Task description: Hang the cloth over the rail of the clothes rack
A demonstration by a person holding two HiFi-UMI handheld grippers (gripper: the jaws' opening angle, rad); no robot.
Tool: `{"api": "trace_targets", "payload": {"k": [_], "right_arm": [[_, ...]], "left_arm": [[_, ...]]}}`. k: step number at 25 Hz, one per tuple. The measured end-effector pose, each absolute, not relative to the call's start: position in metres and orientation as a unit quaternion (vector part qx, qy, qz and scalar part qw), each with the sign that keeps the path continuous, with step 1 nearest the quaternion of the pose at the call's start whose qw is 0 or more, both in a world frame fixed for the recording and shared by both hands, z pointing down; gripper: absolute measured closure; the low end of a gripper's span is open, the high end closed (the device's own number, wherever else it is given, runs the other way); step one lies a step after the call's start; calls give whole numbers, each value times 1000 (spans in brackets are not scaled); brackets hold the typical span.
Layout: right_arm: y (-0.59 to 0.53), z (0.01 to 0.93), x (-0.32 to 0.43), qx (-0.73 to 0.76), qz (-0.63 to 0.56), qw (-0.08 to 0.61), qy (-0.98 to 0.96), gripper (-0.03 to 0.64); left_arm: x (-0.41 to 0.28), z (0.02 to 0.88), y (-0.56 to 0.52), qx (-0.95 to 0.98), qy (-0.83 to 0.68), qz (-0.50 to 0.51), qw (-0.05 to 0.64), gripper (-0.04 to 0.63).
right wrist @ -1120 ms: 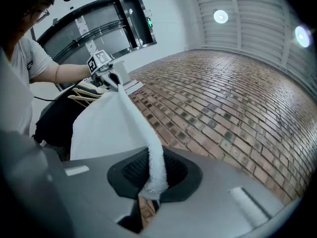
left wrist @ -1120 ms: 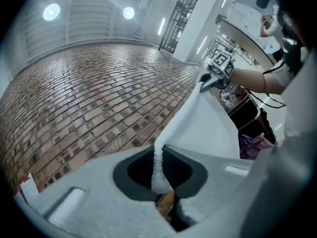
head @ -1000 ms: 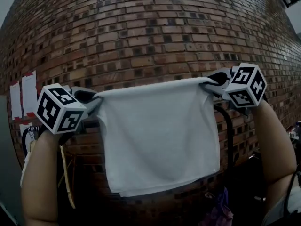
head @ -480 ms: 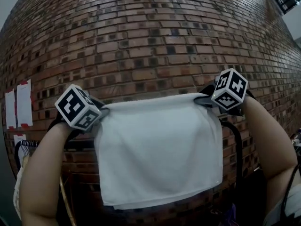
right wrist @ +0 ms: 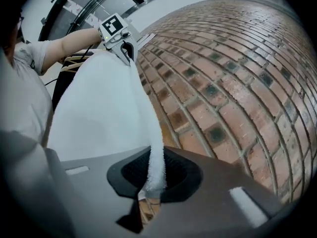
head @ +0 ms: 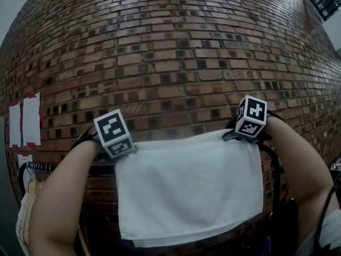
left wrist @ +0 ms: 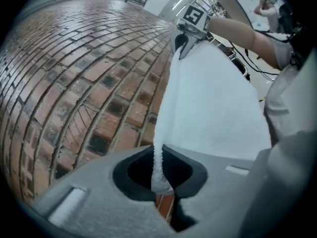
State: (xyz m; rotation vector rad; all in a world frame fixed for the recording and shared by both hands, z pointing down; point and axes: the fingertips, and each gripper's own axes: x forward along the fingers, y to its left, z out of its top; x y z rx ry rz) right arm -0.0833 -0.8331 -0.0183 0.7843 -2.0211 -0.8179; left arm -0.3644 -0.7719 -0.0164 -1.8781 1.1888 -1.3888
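Observation:
A white cloth (head: 189, 191) hangs spread between my two grippers in front of the brick wall. My left gripper (head: 128, 149) is shut on its top left corner, and my right gripper (head: 230, 136) is shut on its top right corner. Behind the cloth runs the black rail (head: 101, 170) of the clothes rack, bending down at the right end (head: 276, 169); the cloth hides the rail's middle. In the left gripper view the cloth (left wrist: 213, 113) edge sits pinched in my left gripper (left wrist: 159, 175). In the right gripper view the cloth (right wrist: 99, 108) edge is pinched in my right gripper (right wrist: 153, 180).
The brick wall (head: 170, 63) stands close behind the rack. White papers (head: 24, 119) are stuck to it at the left. A hanger with pale clothing (head: 26, 217) hangs at the rack's left end. The person's arms flank the cloth.
Both grippers have carried the cloth forward toward the wall and the rack, and the left one has come inward. The cloth stays held at both corners.

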Motion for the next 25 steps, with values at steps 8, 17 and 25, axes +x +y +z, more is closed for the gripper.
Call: {"api": "trace_targets", "payload": {"k": [8, 17, 25], "right_arm": [[-835, 4, -85, 283, -303, 450, -791, 583], [-829, 21, -85, 259, -293, 484, -783, 561], [-832, 16, -82, 282, -303, 482, -772, 462]], "left_arm": [[-360, 10, -777, -687, 389, -571, 225, 575], [-355, 21, -775, -697, 355, -585, 217, 555], [-359, 15, -777, -682, 378, -582, 228, 408]]}}
